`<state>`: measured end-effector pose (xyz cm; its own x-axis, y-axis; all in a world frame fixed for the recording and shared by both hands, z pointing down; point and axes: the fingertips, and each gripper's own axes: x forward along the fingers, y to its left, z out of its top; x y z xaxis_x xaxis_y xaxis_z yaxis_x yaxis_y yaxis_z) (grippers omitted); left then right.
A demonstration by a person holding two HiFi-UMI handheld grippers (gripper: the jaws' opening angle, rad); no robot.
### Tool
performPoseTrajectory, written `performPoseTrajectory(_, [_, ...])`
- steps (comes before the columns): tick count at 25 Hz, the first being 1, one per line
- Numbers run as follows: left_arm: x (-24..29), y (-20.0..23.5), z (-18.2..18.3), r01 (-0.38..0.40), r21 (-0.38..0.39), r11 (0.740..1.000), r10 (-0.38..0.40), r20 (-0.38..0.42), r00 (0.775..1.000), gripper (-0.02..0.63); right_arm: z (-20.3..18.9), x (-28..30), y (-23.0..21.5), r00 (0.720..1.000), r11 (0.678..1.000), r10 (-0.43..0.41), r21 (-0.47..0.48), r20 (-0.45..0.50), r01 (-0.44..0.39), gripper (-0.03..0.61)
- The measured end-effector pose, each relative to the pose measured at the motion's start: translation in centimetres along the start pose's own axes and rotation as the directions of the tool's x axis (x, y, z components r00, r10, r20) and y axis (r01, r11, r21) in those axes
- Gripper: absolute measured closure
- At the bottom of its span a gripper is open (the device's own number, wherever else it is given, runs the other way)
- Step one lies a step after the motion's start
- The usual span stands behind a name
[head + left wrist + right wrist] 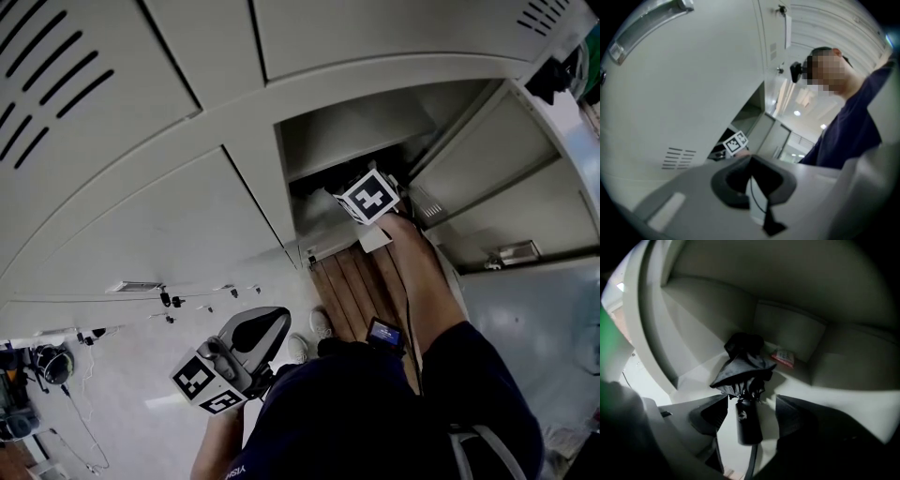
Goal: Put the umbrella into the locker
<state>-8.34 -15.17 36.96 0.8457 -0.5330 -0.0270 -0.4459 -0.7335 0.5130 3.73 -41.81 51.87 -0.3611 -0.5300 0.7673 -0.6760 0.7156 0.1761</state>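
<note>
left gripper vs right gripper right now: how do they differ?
Jaws: the left gripper has them together with nothing between. The right gripper has them apart, with the umbrella handle between them but clear of both jaws.
Place: the left gripper is held outside the locker, near the person's body. The right gripper reaches into the open compartment, where the umbrella lies on the floor.
Shared: neither grips anything.

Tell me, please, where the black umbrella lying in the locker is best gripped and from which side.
Grip the umbrella by its rigid handle, coming in from the open front of the locker. The handle points toward the door, between the jaws of the open right claw; the canopy behind is loose, bunched fabric that would likely slip.
</note>
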Motion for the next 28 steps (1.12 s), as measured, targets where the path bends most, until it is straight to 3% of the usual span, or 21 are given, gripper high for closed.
performPoseTrajectory(10, [-0.6, -2.1, -0.5, 0.069, 0.012, 0.998, -0.069, -0.031, 0.997, 0.612, -1.4, -5.0, 2.6, 0.994, 0.998, -0.035, 0.058, 0.099, 0.030, 0.293])
performPoseTrajectory(19, [-2.6, -4.7, -1.4, 0.124, 0.026, 0.992, -0.122, -0.059, 0.991, 0.612, -1.6, -11.4, 5.9, 0.966, 0.991, -0.097, 0.115, 0.241, 0.070, 0.301])
performPoseTrajectory(28, [-4.5, -7.0, -2.1, 0.165, 0.036, 0.986, -0.162, -0.077, 0.984, 0.612, -1.5, -18.4, 10.7, 0.903, 0.975, -0.121, 0.220, 0.413, 0.030, 0.479])
